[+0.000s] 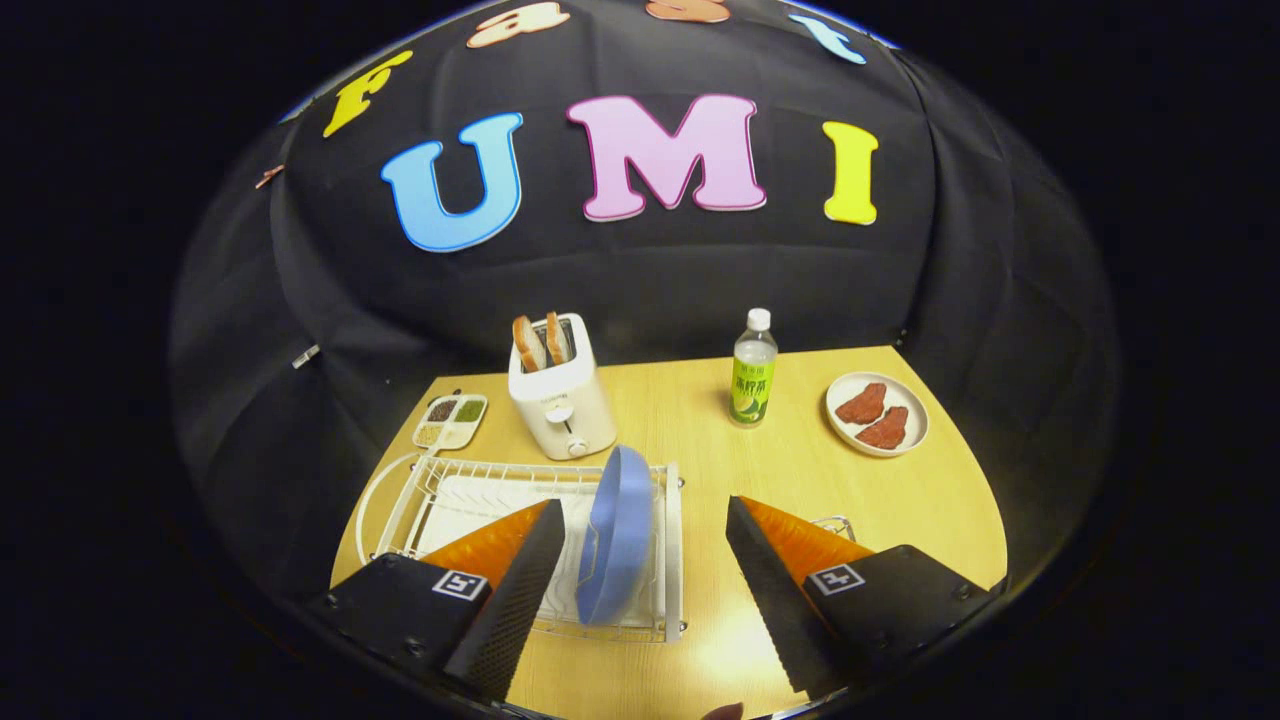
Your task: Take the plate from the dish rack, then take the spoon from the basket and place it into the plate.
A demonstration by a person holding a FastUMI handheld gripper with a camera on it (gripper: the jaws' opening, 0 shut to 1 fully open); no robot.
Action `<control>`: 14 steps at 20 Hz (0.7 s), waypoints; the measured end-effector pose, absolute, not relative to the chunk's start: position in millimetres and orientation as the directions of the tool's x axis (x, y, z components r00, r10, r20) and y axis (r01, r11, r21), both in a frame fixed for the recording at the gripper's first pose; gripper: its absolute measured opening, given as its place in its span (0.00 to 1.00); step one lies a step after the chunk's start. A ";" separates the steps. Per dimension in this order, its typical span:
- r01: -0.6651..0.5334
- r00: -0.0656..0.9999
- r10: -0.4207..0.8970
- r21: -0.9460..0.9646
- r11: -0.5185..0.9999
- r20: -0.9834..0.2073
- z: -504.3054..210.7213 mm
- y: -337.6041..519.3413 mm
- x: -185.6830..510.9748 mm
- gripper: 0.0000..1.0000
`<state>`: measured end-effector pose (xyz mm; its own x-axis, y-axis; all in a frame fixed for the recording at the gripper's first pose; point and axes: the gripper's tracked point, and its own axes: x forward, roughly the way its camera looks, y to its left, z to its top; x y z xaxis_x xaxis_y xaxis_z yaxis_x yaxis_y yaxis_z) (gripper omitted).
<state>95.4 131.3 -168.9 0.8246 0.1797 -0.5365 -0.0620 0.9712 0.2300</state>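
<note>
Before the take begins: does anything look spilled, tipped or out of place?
Nothing stands out. The blue plate stands on edge in the dish rack, between the open tongs. Toaster and bottle stand upright beyond.

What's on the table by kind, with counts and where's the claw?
Plates: 2, blue plastic plate upright in white wire dish rack, white round plate of meat
Racks: 1
White toaster: 1
Clear drink bottle: 1
Divided seasoning tray: 1
Total: 6
Claw open, plate between fingers.

Around the one toaster [560, 400] stand two toast slices [540, 342], one bottle [753, 381], two plates [617, 535], one rack [668, 540], one tray [450, 420].
</note>
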 end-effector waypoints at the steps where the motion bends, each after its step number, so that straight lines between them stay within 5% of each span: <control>1: -0.062 0.808 0.175 0.215 0.975 -0.563 -181.7 134.2 98.8 0.99; 7: -0.033 0.737 0.130 0.157 0.987 -0.664 -239.4 153.4 114.2 0.85; 11: -0.006 0.680 0.088 0.115 0.993 -0.727 -265.7 163.4 114.1 0.50; 14: 0.055 0.671 0.001 0.052 0.997 -0.742 -266.3 157.0 116.4 0.33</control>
